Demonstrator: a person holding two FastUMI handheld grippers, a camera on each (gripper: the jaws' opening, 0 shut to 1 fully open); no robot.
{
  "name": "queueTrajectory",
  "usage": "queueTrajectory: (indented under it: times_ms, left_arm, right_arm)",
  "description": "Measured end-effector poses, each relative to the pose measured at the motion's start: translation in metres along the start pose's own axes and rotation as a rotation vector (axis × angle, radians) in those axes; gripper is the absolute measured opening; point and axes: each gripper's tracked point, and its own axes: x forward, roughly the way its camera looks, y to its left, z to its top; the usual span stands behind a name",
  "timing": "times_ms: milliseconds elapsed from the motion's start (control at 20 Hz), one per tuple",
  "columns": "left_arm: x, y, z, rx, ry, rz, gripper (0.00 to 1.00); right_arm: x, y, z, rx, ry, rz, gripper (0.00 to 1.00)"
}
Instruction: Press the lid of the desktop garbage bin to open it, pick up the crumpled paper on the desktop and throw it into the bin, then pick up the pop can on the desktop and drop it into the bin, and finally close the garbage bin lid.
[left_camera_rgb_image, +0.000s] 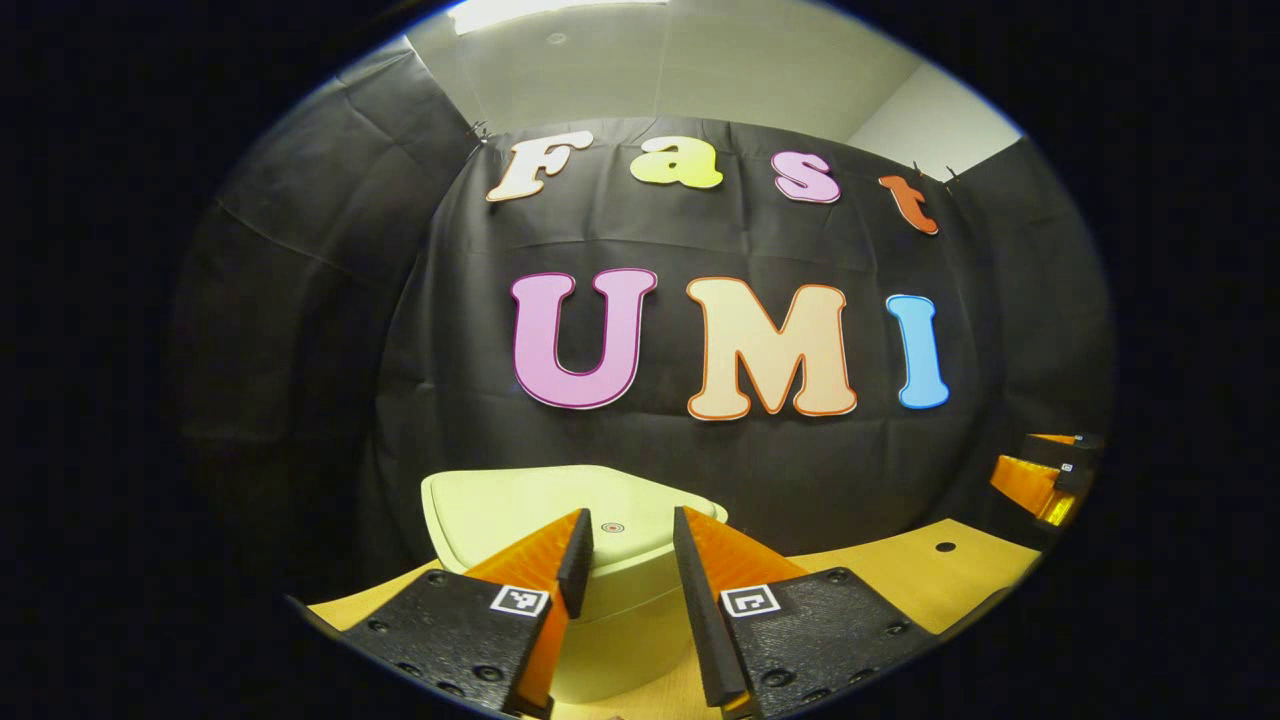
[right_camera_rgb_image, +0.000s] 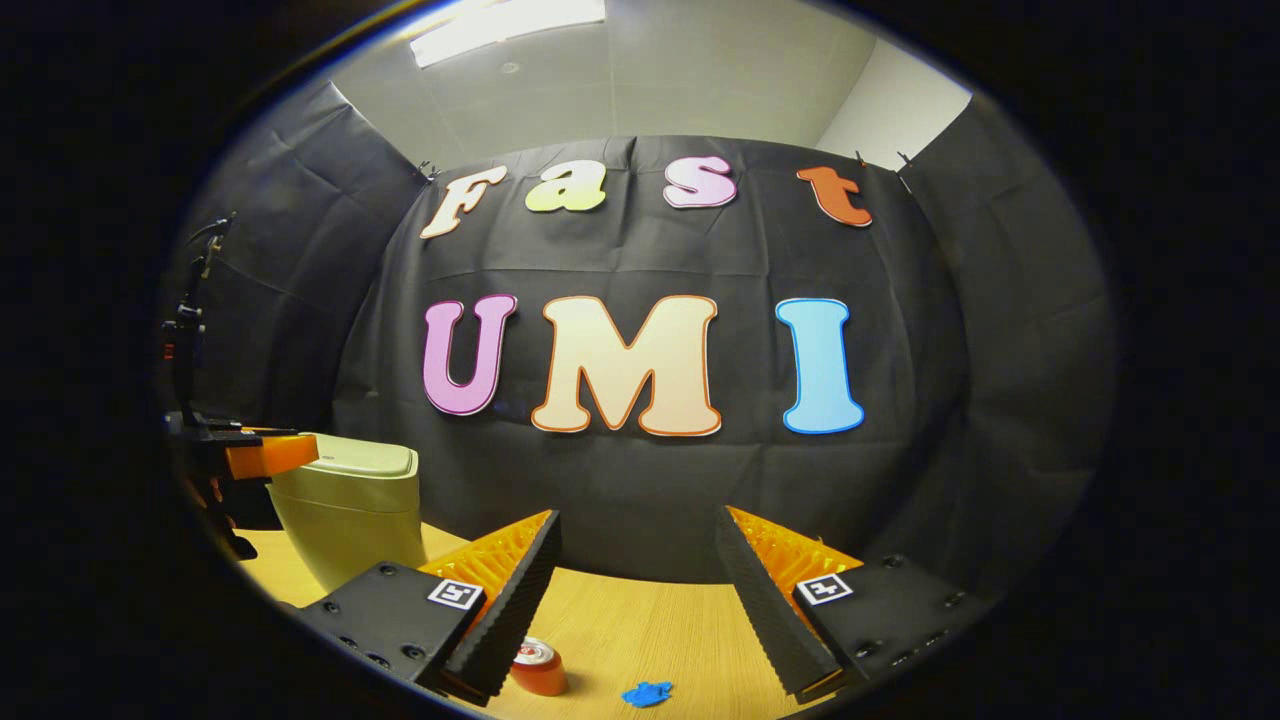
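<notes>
The pale green desktop bin (left_camera_rgb_image: 600, 600) stands right in front of my left gripper (left_camera_rgb_image: 632, 548), its lid (left_camera_rgb_image: 500, 510) down. The lid's small round button (left_camera_rgb_image: 612, 527) lies between my open fingers, which hover just over the lid. In the right gripper view the bin (right_camera_rgb_image: 350, 510) stands at the left, with the left gripper (right_camera_rgb_image: 262, 455) at its lid. My right gripper (right_camera_rgb_image: 637, 540) is open and holds nothing, raised over the table. Below it stand a red pop can (right_camera_rgb_image: 538, 668) and a blue crumpled paper (right_camera_rgb_image: 647, 692).
The wooden table (right_camera_rgb_image: 640, 620) runs back to the black cloth wall. A small dark hole (left_camera_rgb_image: 945, 547) marks the tabletop at the right. The right gripper (left_camera_rgb_image: 1045, 475) shows far right in the left gripper view. A stand with clamps (right_camera_rgb_image: 185, 340) rises at the left.
</notes>
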Motion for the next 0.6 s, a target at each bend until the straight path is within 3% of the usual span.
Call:
queueTrajectory:
  times_ms: [100,300,400,600]
  left_arm:
    - [0.001,0.004,0.001,0.007,-0.007,0.011,0.42]
    - [0.006,0.021,0.003,0.03,-0.028,0.07,0.08]
    - [0.007,0.026,0.004,0.039,-0.035,0.089,0.0]
    - [0.012,0.031,-0.004,0.059,-0.014,0.107,0.0]
  right_arm:
    - [-0.001,0.002,0.0,0.0,-0.002,0.004,0.98]
    - [0.0,0.0,0.0,-0.001,-0.002,0.004,0.97]
    - [0.0,-0.001,0.0,0.003,-0.001,0.005,0.98]
    - [0.001,-0.003,0.0,0.005,0.0,0.002,0.98]
